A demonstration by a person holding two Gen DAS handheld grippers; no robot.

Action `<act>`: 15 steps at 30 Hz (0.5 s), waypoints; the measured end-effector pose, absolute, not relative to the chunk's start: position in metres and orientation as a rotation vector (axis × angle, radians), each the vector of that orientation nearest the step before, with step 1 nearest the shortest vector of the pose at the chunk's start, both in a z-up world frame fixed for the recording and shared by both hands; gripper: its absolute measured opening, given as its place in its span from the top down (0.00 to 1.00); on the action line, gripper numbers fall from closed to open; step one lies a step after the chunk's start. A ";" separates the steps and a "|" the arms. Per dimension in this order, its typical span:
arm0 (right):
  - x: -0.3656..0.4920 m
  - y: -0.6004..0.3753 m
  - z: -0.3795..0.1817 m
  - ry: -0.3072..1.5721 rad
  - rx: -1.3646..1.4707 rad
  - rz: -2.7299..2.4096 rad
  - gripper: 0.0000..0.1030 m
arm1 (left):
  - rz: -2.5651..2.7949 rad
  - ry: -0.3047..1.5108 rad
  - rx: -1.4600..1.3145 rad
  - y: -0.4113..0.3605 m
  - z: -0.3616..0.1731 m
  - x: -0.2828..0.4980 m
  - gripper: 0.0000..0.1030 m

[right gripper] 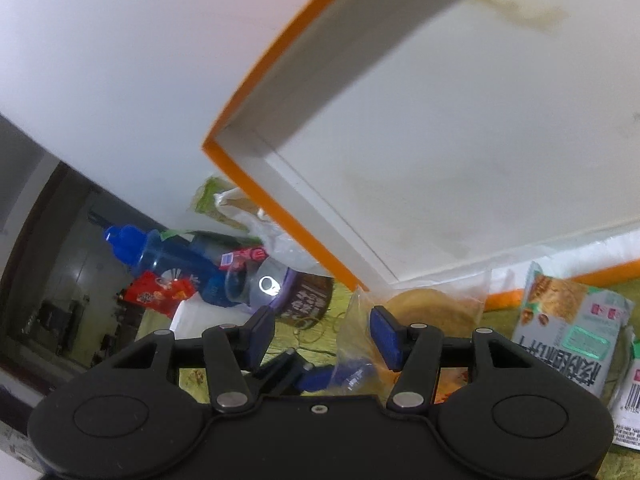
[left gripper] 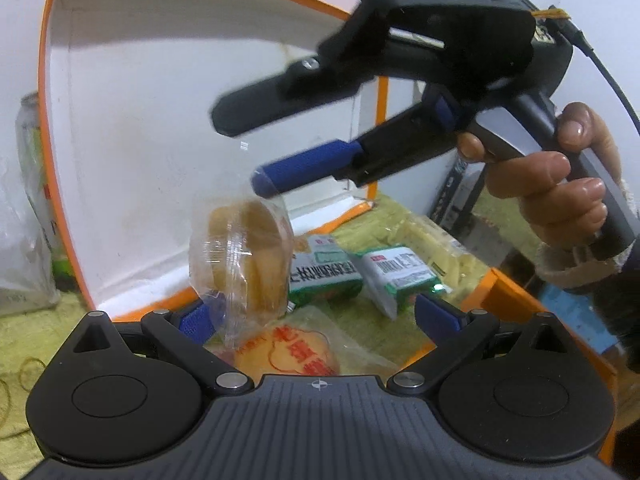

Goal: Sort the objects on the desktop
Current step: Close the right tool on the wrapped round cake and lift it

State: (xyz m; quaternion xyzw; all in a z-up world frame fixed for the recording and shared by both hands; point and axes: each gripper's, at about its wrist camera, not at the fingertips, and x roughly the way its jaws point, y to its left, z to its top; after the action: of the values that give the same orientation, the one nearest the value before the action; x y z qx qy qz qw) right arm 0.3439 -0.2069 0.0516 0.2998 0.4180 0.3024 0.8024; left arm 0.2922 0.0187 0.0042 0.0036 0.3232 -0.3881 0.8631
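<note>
Item, left gripper [left gripper: 316, 318]: my two blue pads stand wide apart at the bottom of the left wrist frame, gripping nothing. Item, right gripper [left gripper: 236, 148], upper right of that frame, carried by a hand [left gripper: 560, 184]: my fingers are narrowed but a clear gap shows between them, and nothing is clamped there. Item, round golden pastry in clear wrapper [left gripper: 248, 256]: centre of frame, standing on edge; the wrapper's top meets the tip of my right gripper's lower finger and its lower end lies against my left gripper's left pad; I cannot tell what supports it. In the right wrist frame the pastry [right gripper: 432, 312] sits just behind my right-hand pad. Item, orange-edged white box lid [left gripper: 120, 120]: upright, filling the upper left. Item, two green snack packets [left gripper: 324, 272], right of the pastry. Item, packet with red characters [left gripper: 296, 352], bottom centre. Item, blue bottle [right gripper: 160, 256] and red packet [right gripper: 160, 292], left of the right wrist frame.
</note>
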 end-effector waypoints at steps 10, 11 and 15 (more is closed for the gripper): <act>0.373 -0.168 0.024 0.993 0.613 0.663 0.48 | -0.765 0.827 0.040 0.024 -0.012 0.294 0.00; 0.374 -0.168 0.023 0.993 0.618 0.676 0.45 | -0.759 0.836 0.032 0.026 -0.012 0.295 0.00; 0.373 -0.172 0.025 0.983 0.641 0.691 0.36 | -0.731 0.851 0.009 0.038 -0.012 0.295 0.00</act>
State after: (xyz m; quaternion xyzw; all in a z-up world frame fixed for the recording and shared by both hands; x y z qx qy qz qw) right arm 0.3732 -0.1720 0.0246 0.2962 0.4545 0.3194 0.7770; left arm 0.2947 0.0378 -0.0124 0.0041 0.4035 -0.3466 0.8468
